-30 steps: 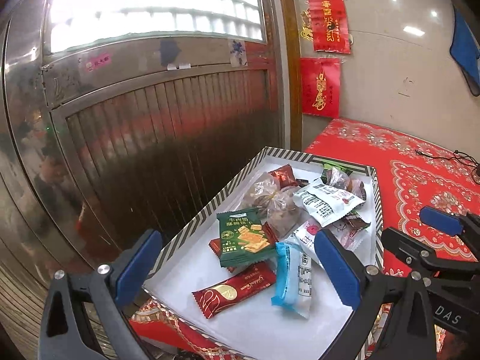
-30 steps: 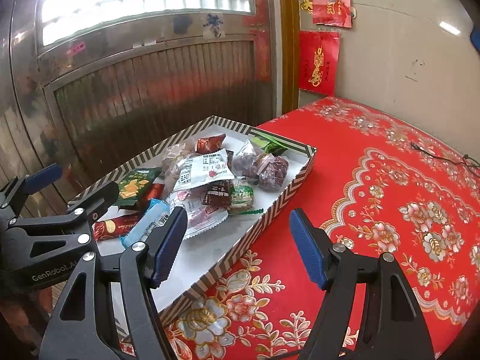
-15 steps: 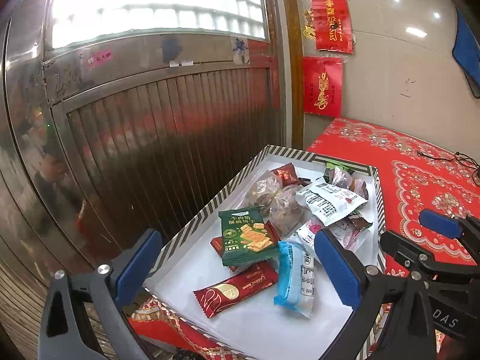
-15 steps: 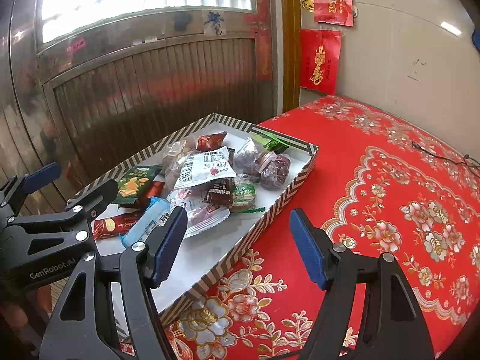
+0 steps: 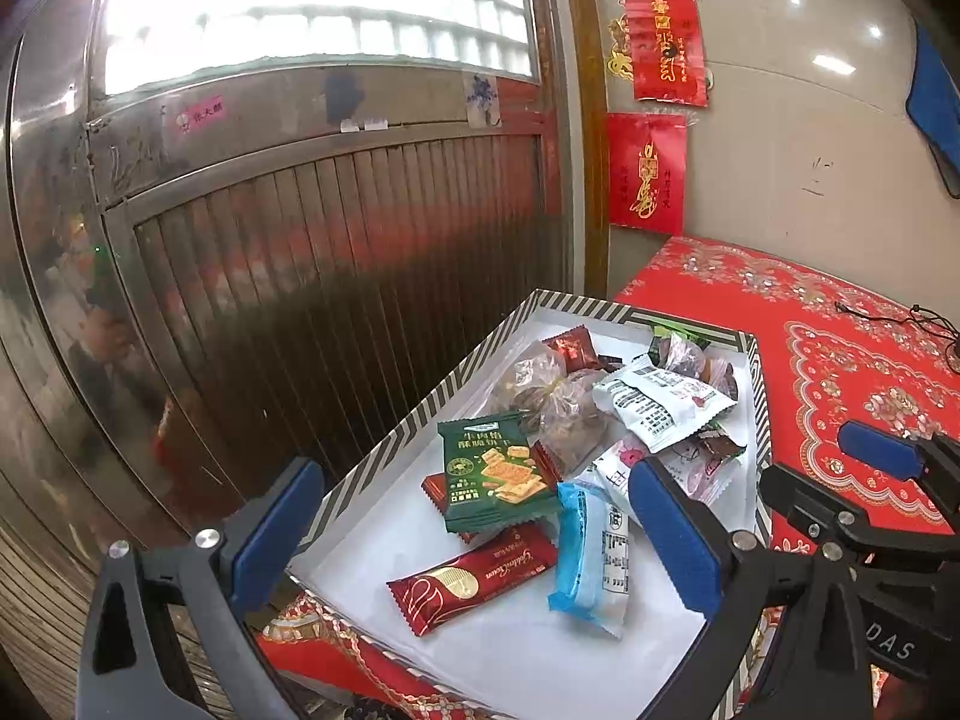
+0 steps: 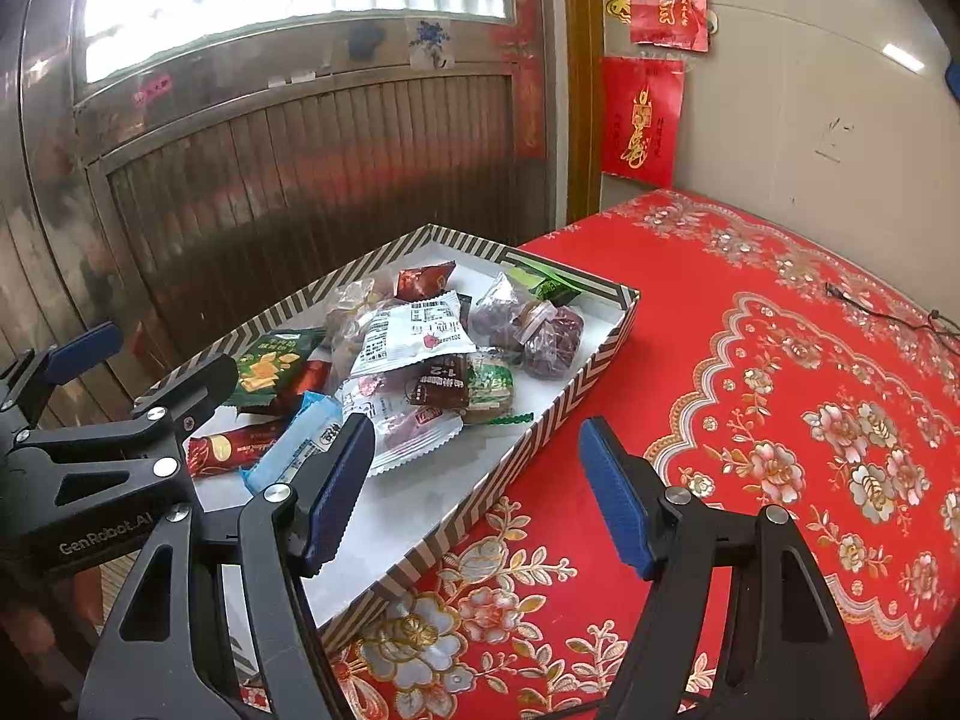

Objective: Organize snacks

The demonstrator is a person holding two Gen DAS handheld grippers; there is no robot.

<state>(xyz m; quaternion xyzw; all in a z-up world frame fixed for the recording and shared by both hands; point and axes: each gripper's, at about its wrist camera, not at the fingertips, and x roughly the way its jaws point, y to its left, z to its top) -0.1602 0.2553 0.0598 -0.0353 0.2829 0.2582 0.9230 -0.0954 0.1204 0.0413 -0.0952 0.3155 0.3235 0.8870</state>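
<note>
The snacks point(image 5: 576, 456) lie loose inside the striped tray point(image 6: 594, 366), which sits at the edge of the surface covered by a red floral cloth point(image 6: 780, 372). In the left wrist view, a red bar wrapper point(image 5: 474, 576) and a blue-and-white packet point(image 5: 591, 552) lie at the 6 o'clock end of the tray. A green cracker pack point(image 5: 495, 474) sits at centre, overlapping a red packet beneath it. Clear bags of dark pieces point(image 5: 552, 402) and a white barcoded pouch point(image 5: 660, 402) are heaped toward 1 o'clock. No snack shows on the cloth outside the tray.

The left gripper point(image 5: 474, 534) hovers over the 6 o'clock end of the tray, fingers wide apart and holding nothing. The right gripper point(image 6: 474, 498) hangs over the tray's 4 o'clock rim, fingers likewise spread and empty.

The arrangement fits either a heap awaiting sorting or a collection already gathered into the tray; the views do not settle which.

If sorting proceeds, the following applies:
- Single flat wrappers at the 6 o'clock end are the likeliest to lift cleanly, as nothing rests on them.
- Close across the narrow width of a wrapper, near its middle, to limit sagging.
- Avoid pinching overlapped packs together.
- Clear bags probably deform; grip at the knotted neck.
- Keep each gripper to its own side to avoid collision.
</note>
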